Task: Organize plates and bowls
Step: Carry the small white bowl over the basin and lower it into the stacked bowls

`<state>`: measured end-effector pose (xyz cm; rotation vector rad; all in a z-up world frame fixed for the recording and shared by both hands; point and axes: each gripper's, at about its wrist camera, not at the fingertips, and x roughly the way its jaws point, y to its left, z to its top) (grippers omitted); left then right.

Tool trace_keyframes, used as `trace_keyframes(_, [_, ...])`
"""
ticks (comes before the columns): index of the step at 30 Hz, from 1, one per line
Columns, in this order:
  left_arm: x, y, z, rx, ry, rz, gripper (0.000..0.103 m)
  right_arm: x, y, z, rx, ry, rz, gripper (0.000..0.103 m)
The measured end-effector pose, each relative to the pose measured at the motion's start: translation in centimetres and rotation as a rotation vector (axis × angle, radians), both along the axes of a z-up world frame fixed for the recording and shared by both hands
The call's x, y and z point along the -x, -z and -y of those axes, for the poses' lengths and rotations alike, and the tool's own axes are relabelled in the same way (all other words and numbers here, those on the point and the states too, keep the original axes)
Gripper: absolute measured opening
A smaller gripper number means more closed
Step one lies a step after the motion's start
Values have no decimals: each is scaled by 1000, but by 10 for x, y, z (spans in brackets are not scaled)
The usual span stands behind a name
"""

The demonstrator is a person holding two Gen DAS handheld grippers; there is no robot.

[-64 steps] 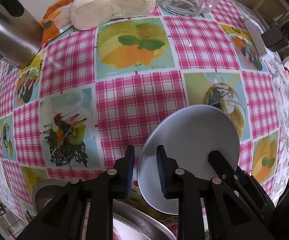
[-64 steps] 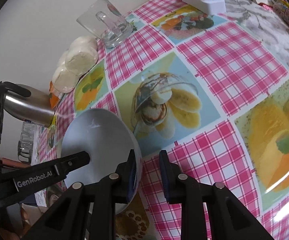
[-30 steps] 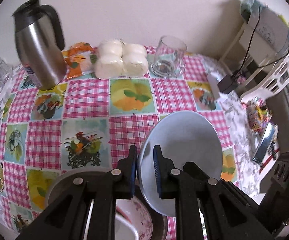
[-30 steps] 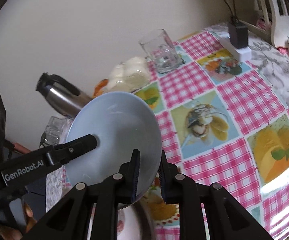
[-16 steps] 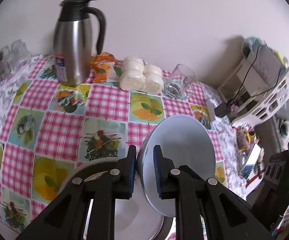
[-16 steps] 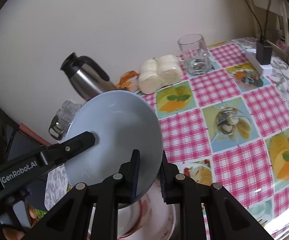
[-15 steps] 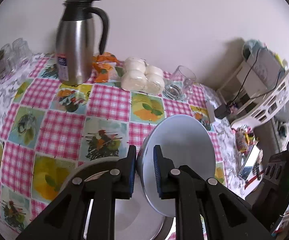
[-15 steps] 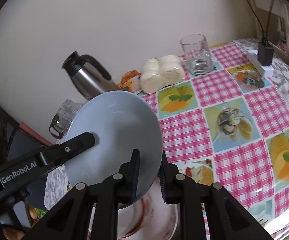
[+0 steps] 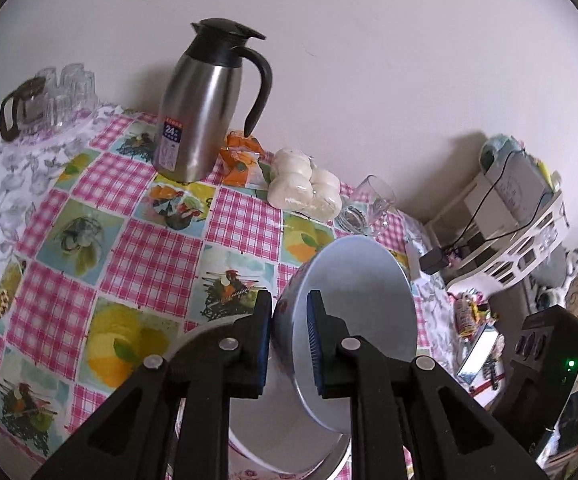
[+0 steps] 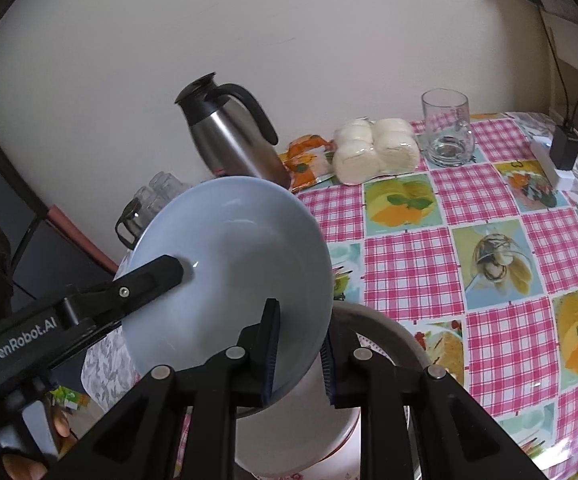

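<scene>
Bowl (image 10: pixel 233 256): pale blue, plain. Tablecloth (image 9: pixel 149 256): pink-and-white gingham squares alternating with food-picture squares; grey leaf print at edges. Jug (image 9: pixel 201 116): brushed steel, black lid and handle. Buns (image 10: pixel 373 152): white. Packet (image 9: pixel 241 160): orange. Gripper (image 9: pixel 288 340): black, blue pads. Glass (image 10: pixel 447 128): clear.

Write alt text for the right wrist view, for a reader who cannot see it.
A pale blue bowl is held tilted between the right tool and left tool, above a white bowl on a pink checked tablecloth. Behind stand a steel jug, wrapped buns and a glass mug.
</scene>
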<state>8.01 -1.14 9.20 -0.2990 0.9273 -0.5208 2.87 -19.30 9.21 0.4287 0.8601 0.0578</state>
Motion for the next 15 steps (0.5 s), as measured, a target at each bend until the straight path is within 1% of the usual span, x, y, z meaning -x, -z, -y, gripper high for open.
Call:
trace_keyframes(2, [1,3,-8,32,-3,-15,16,0,-1,-4,14,-9,-2,22])
trace_keyframes(6, [4,11,-20,68,-5,-38,16,-1,2,-8,-1,-22,-19,22])
trace_keyframes(11, [9,24,-25,81,4,-78,16,1,6,-15,44,-28,-53,22])
trace_keyframes(15, [14,31,-25,80,23,-92,16,5,8,-17,74,-29,-79,22])
